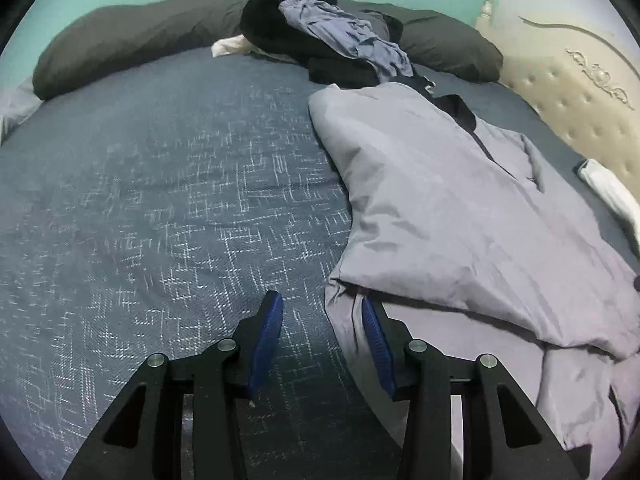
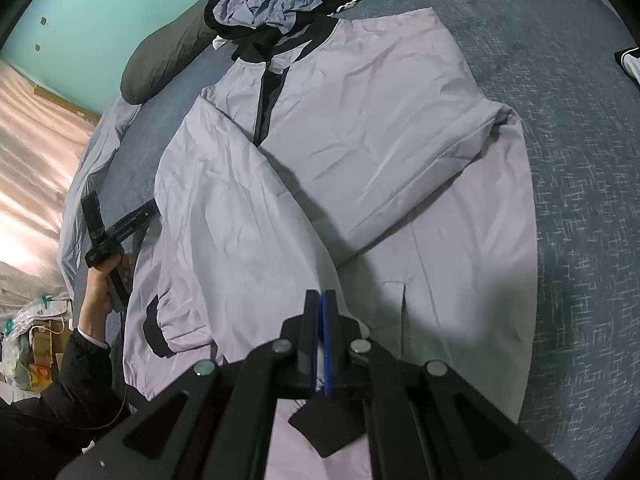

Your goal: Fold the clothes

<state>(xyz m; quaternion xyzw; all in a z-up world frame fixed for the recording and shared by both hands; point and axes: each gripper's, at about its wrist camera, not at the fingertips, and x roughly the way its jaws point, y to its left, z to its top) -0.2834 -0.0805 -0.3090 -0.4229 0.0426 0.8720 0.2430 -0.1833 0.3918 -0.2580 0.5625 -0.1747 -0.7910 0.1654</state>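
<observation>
The jacket (image 2: 360, 140) is pinched by the right hand-held gripper (image 2: 322, 300). The left hand-held gripper (image 1: 322, 312) is parted, empty. If tugged one-sidedly, the folded sleeve could be dragged askew.

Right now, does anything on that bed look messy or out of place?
Yes: a crumpled heap of unfolded clothes, black and blue, sits against the dark pillow beyond the lilac jacket. The jacket itself lies fairly flat, sleeves folded across its front.

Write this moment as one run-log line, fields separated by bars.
step: folding jacket on bed | left gripper: open, beside jacket edge | right gripper: shut, above jacket
</observation>
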